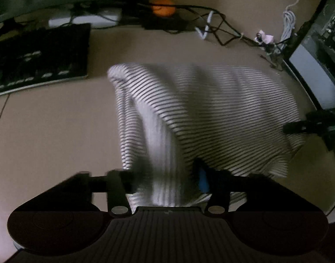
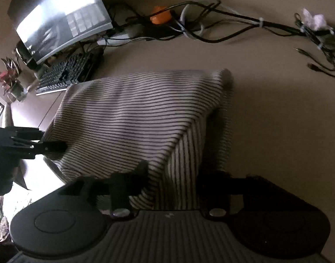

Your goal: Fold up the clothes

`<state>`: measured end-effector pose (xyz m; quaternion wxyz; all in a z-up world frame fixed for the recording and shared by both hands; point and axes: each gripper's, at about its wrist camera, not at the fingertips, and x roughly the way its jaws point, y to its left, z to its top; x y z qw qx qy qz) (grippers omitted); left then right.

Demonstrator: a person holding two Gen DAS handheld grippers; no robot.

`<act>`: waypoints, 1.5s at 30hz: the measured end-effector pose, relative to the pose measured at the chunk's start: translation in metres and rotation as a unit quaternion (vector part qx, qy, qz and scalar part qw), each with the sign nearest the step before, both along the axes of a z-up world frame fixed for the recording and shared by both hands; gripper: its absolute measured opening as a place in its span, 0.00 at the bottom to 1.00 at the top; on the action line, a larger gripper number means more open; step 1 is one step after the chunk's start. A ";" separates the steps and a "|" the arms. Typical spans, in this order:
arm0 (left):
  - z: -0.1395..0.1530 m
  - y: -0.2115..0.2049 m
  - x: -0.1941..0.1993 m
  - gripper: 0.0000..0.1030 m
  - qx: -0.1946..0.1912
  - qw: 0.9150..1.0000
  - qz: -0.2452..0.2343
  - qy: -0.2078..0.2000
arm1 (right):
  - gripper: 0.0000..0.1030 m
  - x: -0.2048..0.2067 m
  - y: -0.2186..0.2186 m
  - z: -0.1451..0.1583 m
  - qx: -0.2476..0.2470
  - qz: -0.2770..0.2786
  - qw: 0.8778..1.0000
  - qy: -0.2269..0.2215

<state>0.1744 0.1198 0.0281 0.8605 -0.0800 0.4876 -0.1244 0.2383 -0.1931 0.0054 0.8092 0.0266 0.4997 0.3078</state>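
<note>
A black-and-white striped garment point(image 1: 211, 109) lies partly folded on the beige table point(image 1: 46, 131), with one fold running toward the camera. In the left wrist view, my left gripper point(image 1: 167, 177) stands open astride the near edge of that fold, cloth loose between its fingers. In the right wrist view, the striped garment point(image 2: 134, 114) shows its other near corner, and my right gripper point(image 2: 176, 175) is open around it in the same way. Each gripper appears in the other's view: the right gripper point(image 1: 298, 127) at the cloth's right edge, the left gripper point(image 2: 53, 146) at its left edge.
A black keyboard point(image 1: 36, 59) lies beyond the cloth on the left, under a monitor point(image 2: 62, 22). Tangled cables point(image 2: 233, 22) and an orange object point(image 2: 159, 16) line the far side of the table. A small potted plant point(image 2: 9, 74) stands at the table's left end.
</note>
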 end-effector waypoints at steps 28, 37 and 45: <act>-0.002 -0.005 0.018 0.95 -0.104 0.991 0.069 -0.046 | 1.00 0.010 0.057 0.028 0.041 -0.021 0.987 -0.157; -0.018 -0.008 0.012 0.95 -0.091 0.990 0.095 -0.046 | 1.00 0.037 0.109 -0.013 -0.008 -0.028 0.994 -0.102; -0.018 -0.008 0.008 0.95 -0.086 0.991 0.089 -0.057 | 1.00 -0.029 0.073 0.025 0.018 -0.072 0.990 -0.123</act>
